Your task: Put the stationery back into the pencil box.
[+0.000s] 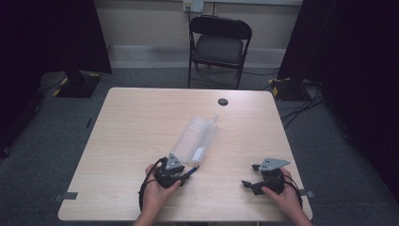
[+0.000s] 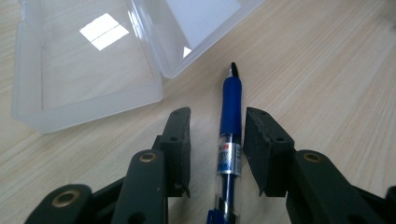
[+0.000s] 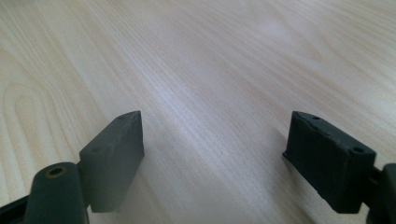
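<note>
My left tool (image 2: 217, 135) straddles the pen (image 2: 230, 126), released; right tool (image 3: 212, 154) released. Next: clench, lift toward box (image 2: 88, 70) at eleven o'clock.

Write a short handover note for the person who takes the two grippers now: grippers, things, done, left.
Left gripper: jaws open on both sides of the blue pen, with a gap at each pad; pen lies on the table.
Right gripper: open, nothing between its jaws, over bare table.
Clear plastic case: open, empty, just beyond the pen tip.
Done: case opened.
Left: probably grip the pen and put it in the case.
</note>
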`<state>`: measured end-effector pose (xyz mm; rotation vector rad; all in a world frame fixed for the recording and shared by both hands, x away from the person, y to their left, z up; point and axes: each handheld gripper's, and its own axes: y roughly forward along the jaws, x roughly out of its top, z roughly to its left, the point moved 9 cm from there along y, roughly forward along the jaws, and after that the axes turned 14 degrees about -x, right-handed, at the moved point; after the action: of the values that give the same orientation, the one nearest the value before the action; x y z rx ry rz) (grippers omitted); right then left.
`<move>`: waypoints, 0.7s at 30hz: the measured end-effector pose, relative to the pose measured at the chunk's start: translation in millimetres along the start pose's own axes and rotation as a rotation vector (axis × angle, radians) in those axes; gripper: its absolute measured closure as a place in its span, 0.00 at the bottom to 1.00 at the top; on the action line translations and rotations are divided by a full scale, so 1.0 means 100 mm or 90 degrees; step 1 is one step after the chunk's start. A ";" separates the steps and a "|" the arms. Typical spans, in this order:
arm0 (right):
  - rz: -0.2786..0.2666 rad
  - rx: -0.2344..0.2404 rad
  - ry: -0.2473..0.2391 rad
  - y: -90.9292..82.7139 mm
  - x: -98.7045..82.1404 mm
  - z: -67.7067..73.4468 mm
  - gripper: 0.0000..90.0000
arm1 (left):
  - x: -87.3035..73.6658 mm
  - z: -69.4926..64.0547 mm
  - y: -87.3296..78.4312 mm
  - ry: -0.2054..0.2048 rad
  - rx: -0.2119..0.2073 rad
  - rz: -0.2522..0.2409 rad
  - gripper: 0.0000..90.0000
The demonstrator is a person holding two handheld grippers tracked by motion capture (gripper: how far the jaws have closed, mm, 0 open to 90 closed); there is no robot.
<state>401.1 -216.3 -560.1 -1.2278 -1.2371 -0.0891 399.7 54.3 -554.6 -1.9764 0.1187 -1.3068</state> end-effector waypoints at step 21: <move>0.000 0.000 0.002 0.00 0.00 0.00 0.20 | -0.03 -0.09 -0.18 -0.045 -0.026 0.014 0.89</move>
<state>401.3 -216.2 -560.0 -1.2275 -1.2349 -0.0912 385.5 64.0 -543.6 -2.0469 0.1343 -1.2282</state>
